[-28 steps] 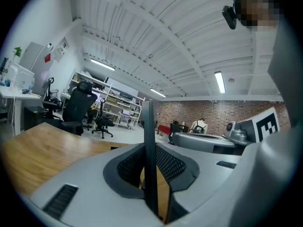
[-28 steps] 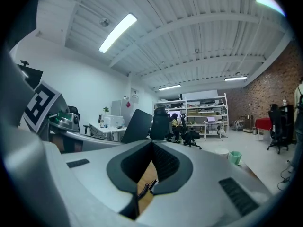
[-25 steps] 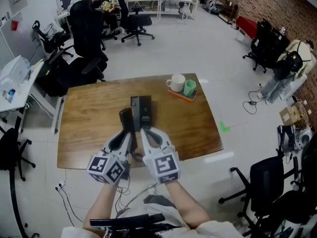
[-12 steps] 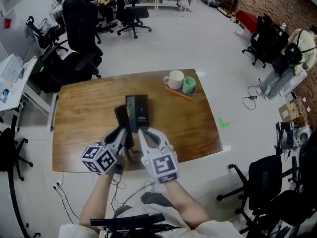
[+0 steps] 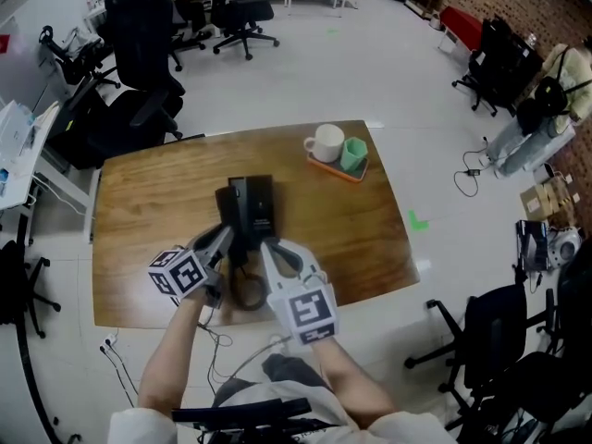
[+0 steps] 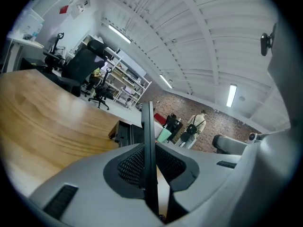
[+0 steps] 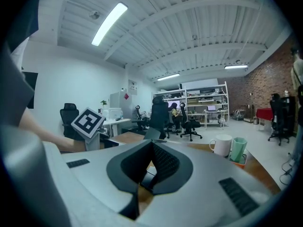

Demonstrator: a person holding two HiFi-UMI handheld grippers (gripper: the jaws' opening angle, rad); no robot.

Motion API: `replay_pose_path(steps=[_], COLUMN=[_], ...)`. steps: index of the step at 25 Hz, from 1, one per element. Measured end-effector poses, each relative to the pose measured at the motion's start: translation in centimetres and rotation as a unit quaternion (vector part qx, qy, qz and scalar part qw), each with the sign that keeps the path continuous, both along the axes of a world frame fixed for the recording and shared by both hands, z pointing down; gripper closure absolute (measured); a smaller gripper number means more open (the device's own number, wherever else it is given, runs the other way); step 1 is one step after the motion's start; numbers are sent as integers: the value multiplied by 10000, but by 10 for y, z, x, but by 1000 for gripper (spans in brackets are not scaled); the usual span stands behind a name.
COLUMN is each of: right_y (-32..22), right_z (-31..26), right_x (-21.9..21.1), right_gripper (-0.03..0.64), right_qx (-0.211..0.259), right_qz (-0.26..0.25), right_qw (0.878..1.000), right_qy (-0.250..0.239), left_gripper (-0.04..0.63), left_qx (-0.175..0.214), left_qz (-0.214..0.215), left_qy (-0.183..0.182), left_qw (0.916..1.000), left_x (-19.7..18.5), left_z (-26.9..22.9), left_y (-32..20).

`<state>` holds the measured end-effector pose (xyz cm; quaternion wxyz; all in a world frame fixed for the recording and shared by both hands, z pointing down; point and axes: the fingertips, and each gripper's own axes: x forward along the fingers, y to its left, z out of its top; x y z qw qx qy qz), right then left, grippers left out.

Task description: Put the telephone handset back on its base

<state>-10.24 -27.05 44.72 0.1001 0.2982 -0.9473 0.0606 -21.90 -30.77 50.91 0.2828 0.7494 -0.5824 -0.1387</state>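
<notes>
The black telephone base (image 5: 254, 202) lies mid-table; in the left gripper view it (image 6: 124, 132) shows beyond the jaws. My left gripper (image 5: 225, 239) is shut on the black handset (image 5: 228, 213), which sits at the base's left side. In the left gripper view the handset (image 6: 148, 126) stands edge-on as a thin black slab between the pads (image 6: 130, 164). Its cord (image 5: 242, 289) loops on the wood near me. My right gripper (image 5: 265, 245) is just right of the left one, near the base's front end. Its jaws (image 7: 150, 167) are shut with nothing between them.
A white mug (image 5: 325, 142) and a green cup (image 5: 353, 154) stand on an orange tray (image 5: 338, 173) at the table's far right. The wooden table (image 5: 148, 202) has bare wood on the left. Office chairs (image 5: 139, 91) and desks stand around.
My left gripper has carried the handset forward and a little left, up against the base's left side. My right gripper has hardly moved.
</notes>
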Motion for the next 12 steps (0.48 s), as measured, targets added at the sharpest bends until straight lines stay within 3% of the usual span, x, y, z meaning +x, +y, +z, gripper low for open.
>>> replay_pose_path(steps=[3, 12], right_y=[-6, -15], right_z=[5, 22], right_x=[-1, -5], right_gripper=[614, 614], right_qx=[-45, -238], right_qz=[-4, -30], right_qw=[10000, 9996], right_qy=[23, 140], left_gripper=[528, 528], left_qx=[-39, -268], left_qz=[98, 319], left_qy=[273, 578], left_qw=[9996, 9975], left_x=[-7, -22], left_z=[15, 46], left_y=[-14, -39])
